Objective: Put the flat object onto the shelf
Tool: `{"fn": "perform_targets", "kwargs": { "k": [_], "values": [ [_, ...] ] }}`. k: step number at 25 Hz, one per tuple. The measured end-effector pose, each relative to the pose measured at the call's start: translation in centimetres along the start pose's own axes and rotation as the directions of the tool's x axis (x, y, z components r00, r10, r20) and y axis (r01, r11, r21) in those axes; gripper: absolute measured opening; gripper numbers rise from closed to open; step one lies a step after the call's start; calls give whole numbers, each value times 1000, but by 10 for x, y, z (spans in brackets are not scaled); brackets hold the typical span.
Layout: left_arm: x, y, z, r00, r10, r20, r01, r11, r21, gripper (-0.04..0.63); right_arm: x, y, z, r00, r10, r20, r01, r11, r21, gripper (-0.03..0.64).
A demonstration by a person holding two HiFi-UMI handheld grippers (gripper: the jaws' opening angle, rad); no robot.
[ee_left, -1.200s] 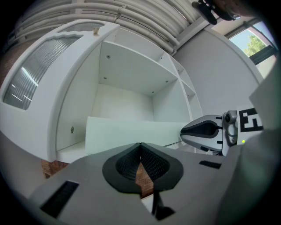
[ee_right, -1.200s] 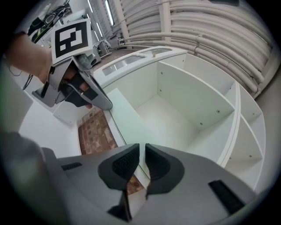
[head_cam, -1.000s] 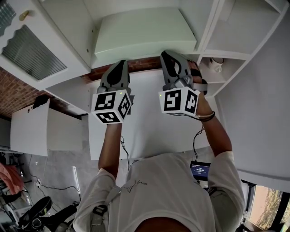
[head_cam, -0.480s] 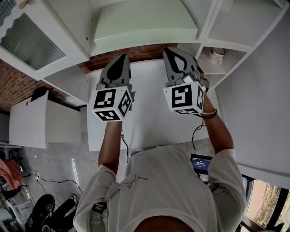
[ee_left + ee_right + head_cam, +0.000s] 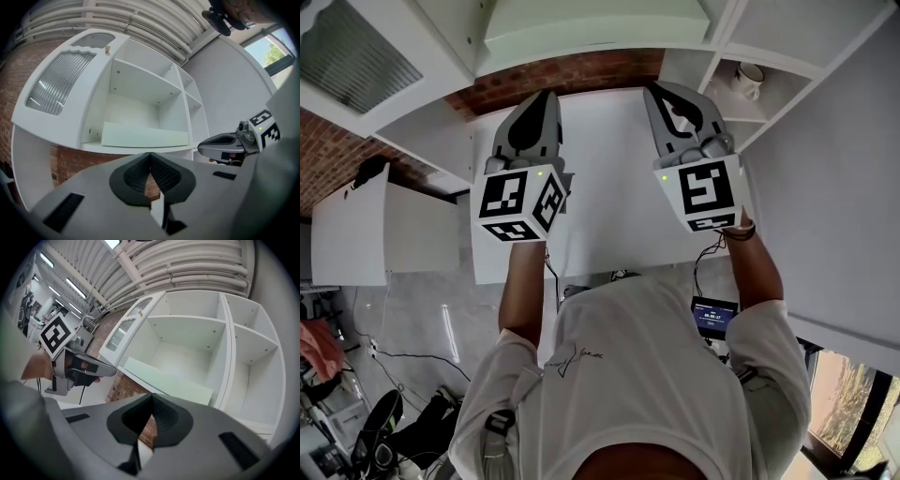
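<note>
Holding nothing, L gripper (image 5: 150, 158) & R gripper (image 5: 151, 399) jaws closed.

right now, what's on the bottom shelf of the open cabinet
A pale green flat panel rests on the shelf. The surface beneath it is covered; nothing else shows there.

Bright, even light from ceiling light strips (image 5: 74, 287), soft shadows, blurred foreground, fisheye bending and dark corners.
</note>
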State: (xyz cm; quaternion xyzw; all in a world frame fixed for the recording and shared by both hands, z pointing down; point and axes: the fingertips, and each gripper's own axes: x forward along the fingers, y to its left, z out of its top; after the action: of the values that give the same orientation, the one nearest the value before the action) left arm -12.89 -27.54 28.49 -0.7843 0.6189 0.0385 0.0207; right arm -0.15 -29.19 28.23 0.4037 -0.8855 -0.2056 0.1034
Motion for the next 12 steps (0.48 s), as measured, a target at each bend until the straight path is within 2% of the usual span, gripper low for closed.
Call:
{"fn": "perform_targets", "kwargs": {
  "k": [4,12],
  "values": [
    [-13,-1,-2,1000,5,0,-5,1000,-14,14,-13,14,-4,999,51,-1,-51,996,78,28],
    [-32,0,-10,1000,20,-7,-20,998,-59,12,-32,27,-19,995,100,-9,-97,982,163,28]
  ]
}}
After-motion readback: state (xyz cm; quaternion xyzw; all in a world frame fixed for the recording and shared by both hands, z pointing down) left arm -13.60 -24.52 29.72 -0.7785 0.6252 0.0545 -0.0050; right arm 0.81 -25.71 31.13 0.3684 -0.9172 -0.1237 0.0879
